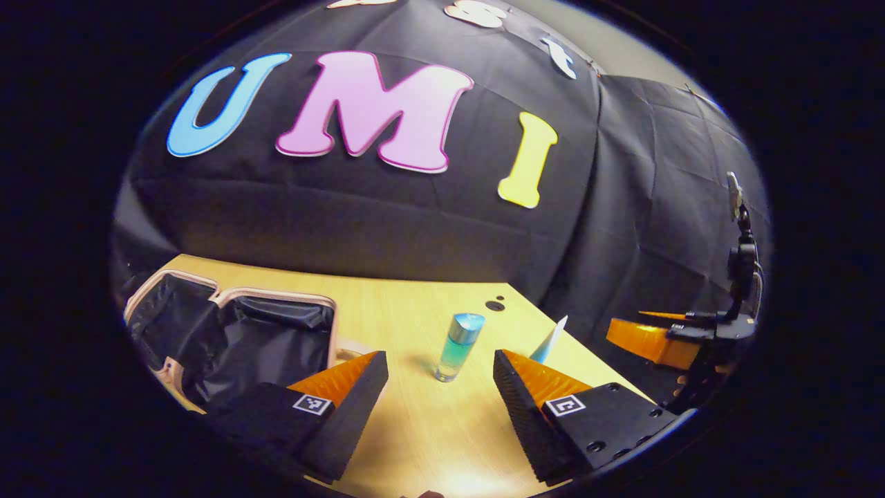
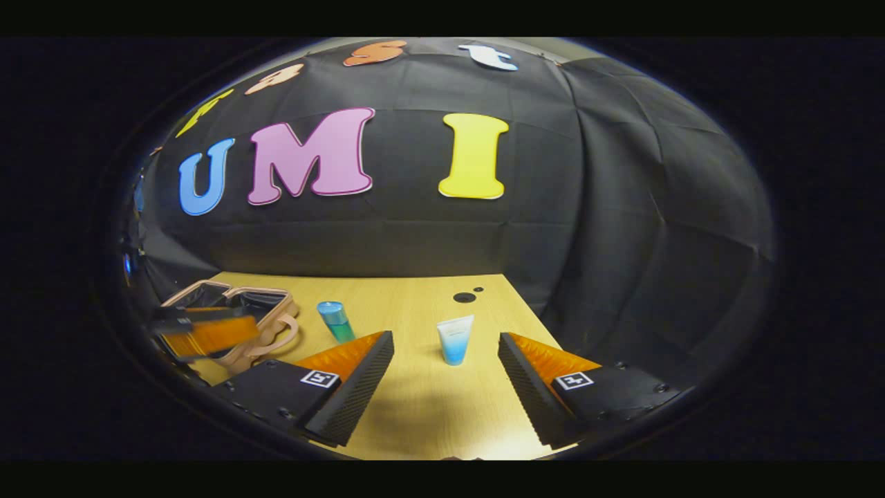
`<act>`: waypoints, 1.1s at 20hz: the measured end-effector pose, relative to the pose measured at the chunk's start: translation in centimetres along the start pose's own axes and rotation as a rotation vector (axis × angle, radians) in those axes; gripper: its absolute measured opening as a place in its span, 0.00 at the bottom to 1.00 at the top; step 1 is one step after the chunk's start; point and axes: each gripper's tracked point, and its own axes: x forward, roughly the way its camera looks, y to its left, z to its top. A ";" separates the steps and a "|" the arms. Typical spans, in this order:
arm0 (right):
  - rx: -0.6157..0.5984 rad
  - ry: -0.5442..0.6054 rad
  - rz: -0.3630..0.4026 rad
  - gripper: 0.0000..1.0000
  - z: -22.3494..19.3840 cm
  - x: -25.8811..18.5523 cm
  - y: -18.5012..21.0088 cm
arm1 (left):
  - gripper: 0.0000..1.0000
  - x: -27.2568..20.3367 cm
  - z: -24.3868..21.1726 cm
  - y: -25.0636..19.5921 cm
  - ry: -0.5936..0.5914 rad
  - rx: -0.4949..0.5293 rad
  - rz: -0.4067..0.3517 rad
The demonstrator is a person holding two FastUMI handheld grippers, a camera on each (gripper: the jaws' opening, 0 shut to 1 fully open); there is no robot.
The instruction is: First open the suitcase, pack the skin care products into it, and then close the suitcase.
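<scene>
left tongs (image 1: 440, 377) gape wide, holding nothing; the blue bottle (image 1: 459, 346) stands upright on the tabletop (image 1: 429, 436) just beyond their tips. right tongs (image 2: 446, 363) gape wide too, empty, the upright blue-white tube (image 2: 455, 339) just ahead. the suitcase (image 1: 235, 339) lies open left of the bottle, black lining showing. two dark holes (image 2: 464, 297) sit behind the tube.
</scene>
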 end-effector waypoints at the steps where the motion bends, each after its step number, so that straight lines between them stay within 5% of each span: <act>1: 0.006 0.005 -0.005 0.97 -0.6 0.4 -0.5 | 0.97 1.6 -1.2 -0.9 0.015 0.020 -0.005; 6: 0.003 0.019 -0.029 0.97 -4.1 3.3 -2.0 | 0.96 9.8 -5.8 0.4 0.122 0.052 0.060; 15: 0.072 0.097 -0.026 0.94 -7.8 9.3 -1.0 | 0.95 17.2 -7.2 -0.2 0.153 0.072 0.047; 19: 0.070 0.103 -0.048 0.97 -8.7 11.9 -1.0 | 0.76 18.3 -7.0 0.6 0.159 0.077 0.106; 22: 0.050 0.106 -0.071 0.98 -9.5 13.5 -0.9 | 0.51 18.3 -7.0 0.8 0.164 0.078 0.111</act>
